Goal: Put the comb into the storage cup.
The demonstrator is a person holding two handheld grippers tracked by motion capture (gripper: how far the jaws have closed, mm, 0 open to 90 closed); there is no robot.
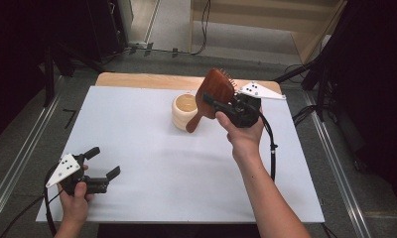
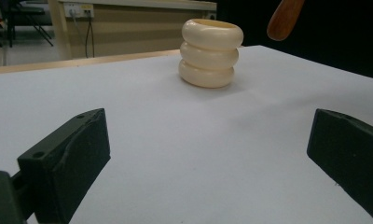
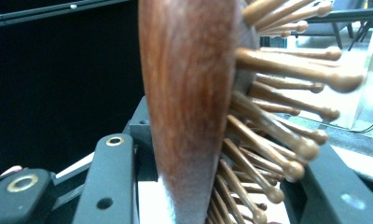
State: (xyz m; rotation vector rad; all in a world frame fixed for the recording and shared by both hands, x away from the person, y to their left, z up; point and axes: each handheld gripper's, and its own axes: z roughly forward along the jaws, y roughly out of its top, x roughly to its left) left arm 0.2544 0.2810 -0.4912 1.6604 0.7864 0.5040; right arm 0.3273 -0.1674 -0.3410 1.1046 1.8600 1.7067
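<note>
The right gripper [image 1: 221, 105], clamping the wooden hairbrush [image 1: 212, 93] by its head, should be keeping the handle pointing down over the cream holder [image 1: 184, 112] just below it, while the left gripper [image 1: 103, 162] is resting with jaws apart.

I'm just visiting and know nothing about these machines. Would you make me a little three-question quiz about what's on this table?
1. True or false: the right gripper holds the wooden hairbrush by its handle.
2. Which gripper's jaws stand open with nothing between them?
3. The cream ringed holder is: A) lying on its side, B) upright on the white table, C) held in the air.

Key: 1. False, it grips the bristled head. 2. The left gripper. 3. B.
</note>
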